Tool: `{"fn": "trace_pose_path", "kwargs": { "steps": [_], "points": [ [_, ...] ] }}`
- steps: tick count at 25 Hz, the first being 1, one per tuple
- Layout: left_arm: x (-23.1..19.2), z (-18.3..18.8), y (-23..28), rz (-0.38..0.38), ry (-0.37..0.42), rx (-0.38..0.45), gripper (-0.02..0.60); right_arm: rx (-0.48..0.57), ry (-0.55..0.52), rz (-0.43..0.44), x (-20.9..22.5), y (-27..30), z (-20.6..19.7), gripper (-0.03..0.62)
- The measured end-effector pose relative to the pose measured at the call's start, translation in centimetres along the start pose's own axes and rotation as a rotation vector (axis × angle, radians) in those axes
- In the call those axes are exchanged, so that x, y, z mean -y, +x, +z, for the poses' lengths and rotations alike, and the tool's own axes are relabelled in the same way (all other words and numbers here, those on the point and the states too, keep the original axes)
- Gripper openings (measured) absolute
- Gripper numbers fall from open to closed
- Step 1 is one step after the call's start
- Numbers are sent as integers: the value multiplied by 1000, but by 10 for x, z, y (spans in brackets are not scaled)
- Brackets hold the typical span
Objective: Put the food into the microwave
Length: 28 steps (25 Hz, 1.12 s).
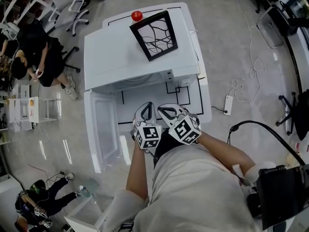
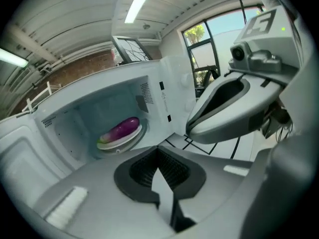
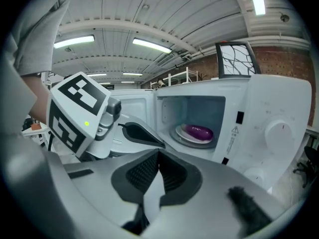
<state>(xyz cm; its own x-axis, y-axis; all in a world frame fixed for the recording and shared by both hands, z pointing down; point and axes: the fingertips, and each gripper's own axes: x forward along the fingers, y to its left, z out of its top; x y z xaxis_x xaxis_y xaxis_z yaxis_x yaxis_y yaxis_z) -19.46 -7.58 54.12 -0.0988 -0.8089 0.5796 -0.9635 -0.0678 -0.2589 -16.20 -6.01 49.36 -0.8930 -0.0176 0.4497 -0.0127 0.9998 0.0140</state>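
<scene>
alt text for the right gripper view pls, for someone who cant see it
An open white microwave with purple food on a plate inside. In the foreground the right gripper has its jaws shut on nothing, and the left gripper sits close beside it at left.

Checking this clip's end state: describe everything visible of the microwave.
The microwave is a white, glossy-looking box on a white table marked with black lines. Its door stands swung wide open, at the left in the head view. Inside, a pale plate carrying a purple food item rests on the cavity floor. Right of the opening is a control panel with a round knob. On its roof stand a black-framed picture and a small red object.
</scene>
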Motion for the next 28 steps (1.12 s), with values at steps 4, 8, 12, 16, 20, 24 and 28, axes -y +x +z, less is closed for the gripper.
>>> {"fn": "trace_pose_path", "kwargs": {
  "steps": [4, 8, 12, 16, 20, 24, 28],
  "points": [
    [15, 10, -10, -27, -160, 68, 8, -2, 24, -13, 4, -2, -3, 11],
    [21, 20, -21, -23, -187, 100, 8, 2, 46, -31, 10, -5, -3, 11],
    [25, 25, -30, -38, -223, 126, 8, 32, 16, -26, 11, -11, 3, 11],
    [26, 24, -36, -38, -242, 126, 8, 44, -28, -27, 10, -15, 10, 9],
    [23, 26, -39, -25, -242, 133, 8, 42, -25, -38, 12, -15, 9, 11],
    [21, 29, -37, -23, -235, 141, 8, 44, -27, -47, 16, -15, 9, 11],
    [25, 30, -37, -24, -236, 143, 8, 37, -26, -43, 16, -17, 6, 11]
  ]
}}
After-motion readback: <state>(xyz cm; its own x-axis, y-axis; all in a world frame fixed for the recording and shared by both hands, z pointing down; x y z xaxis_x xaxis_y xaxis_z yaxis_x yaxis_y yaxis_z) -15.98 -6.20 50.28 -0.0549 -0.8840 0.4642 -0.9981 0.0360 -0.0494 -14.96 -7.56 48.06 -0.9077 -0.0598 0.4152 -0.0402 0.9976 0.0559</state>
